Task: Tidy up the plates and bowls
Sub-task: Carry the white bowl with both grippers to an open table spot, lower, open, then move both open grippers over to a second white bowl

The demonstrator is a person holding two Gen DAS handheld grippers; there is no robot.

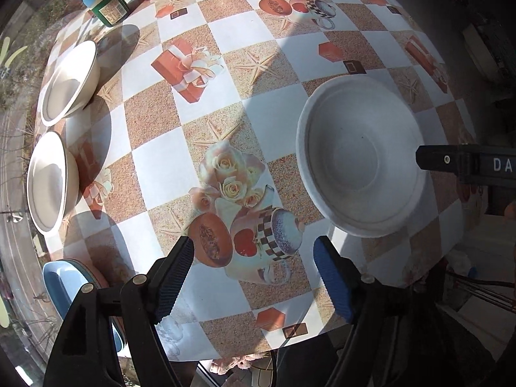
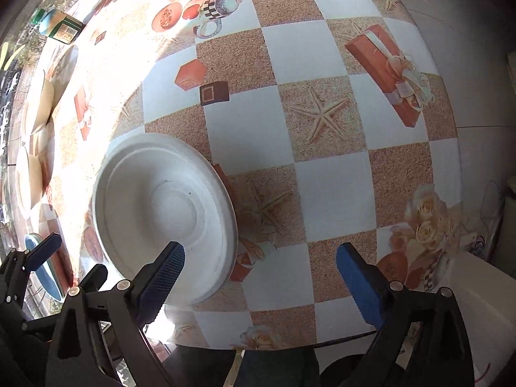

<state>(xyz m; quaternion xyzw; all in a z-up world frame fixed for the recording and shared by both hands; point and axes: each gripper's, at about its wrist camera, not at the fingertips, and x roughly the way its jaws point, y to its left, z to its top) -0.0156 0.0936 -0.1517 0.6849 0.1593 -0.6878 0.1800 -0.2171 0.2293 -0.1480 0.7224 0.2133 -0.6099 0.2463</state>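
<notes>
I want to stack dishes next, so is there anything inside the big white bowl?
The white bowl looks empty: its bare inside shows only a few tiny dark specks. The right gripper's left finger covers part of its near rim in the right wrist view. What lies beneath it is hidden.

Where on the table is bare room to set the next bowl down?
Free: the middle of the tablecloth, between the white bowl and the two cream bowls, and the stretch right of the white bowl in the right wrist view. Crowded: the window edge, with both cream bowls, bottle and blue dish.
</notes>
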